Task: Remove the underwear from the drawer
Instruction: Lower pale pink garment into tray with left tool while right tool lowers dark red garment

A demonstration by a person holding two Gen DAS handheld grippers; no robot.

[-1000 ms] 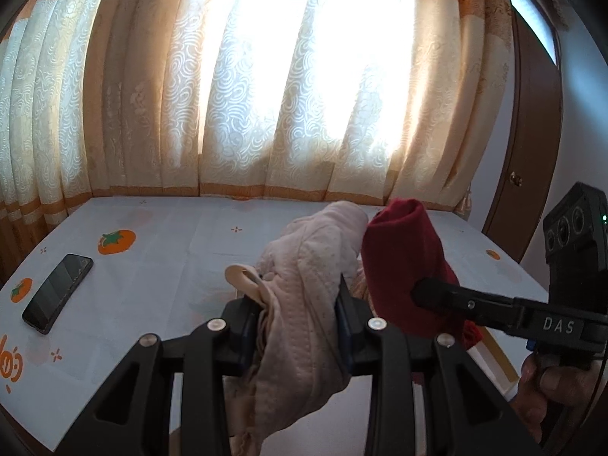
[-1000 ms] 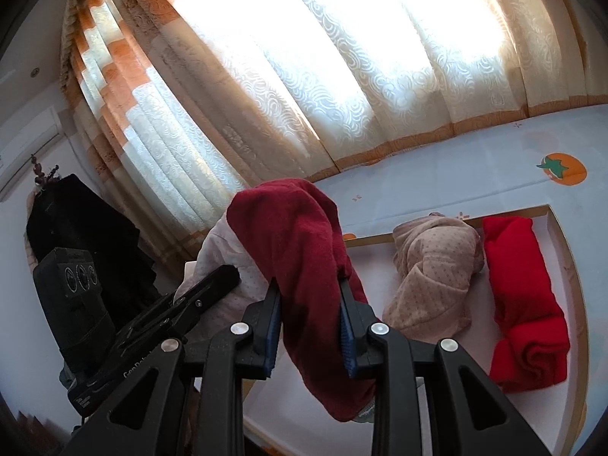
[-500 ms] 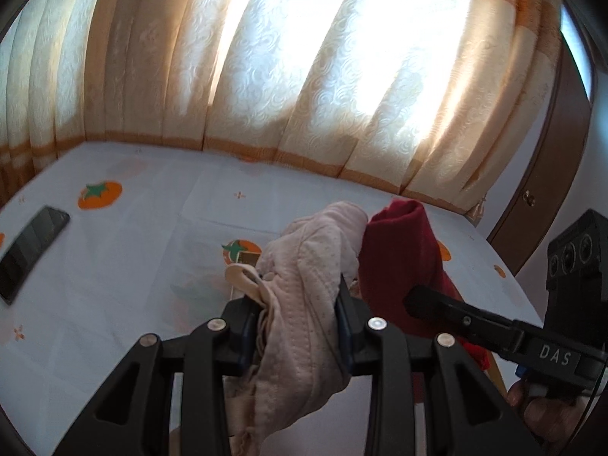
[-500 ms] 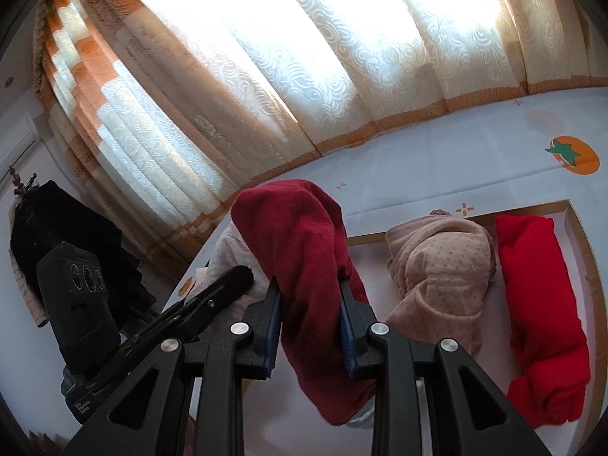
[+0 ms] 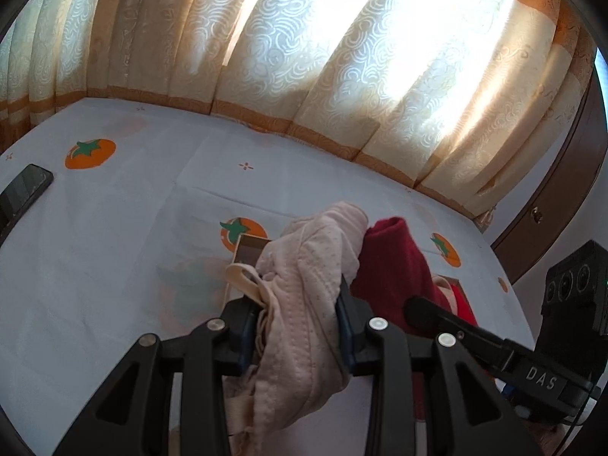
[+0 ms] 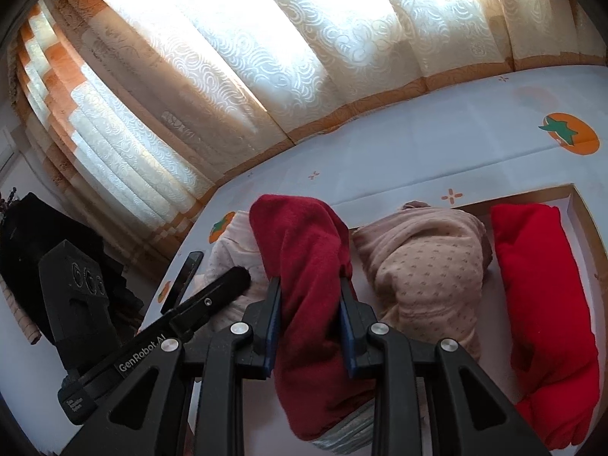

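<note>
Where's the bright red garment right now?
In the right wrist view, the bright red garment lies in the drawer at the far right, against its right wall, next to the beige dotted garment.

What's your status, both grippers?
Left gripper opening, pink underwear between jaws. Right gripper shut on dark red underwear. Two pieces left in drawer. Nothing blocking.

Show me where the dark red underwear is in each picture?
Left wrist view: the dark red underwear is right of centre, beside the pink underwear in the left gripper.
Right wrist view: the dark red underwear is at centre, squeezed in the right gripper.
Shared landmark: the bed sheet with orange fruit prints, under the curtain.
</note>
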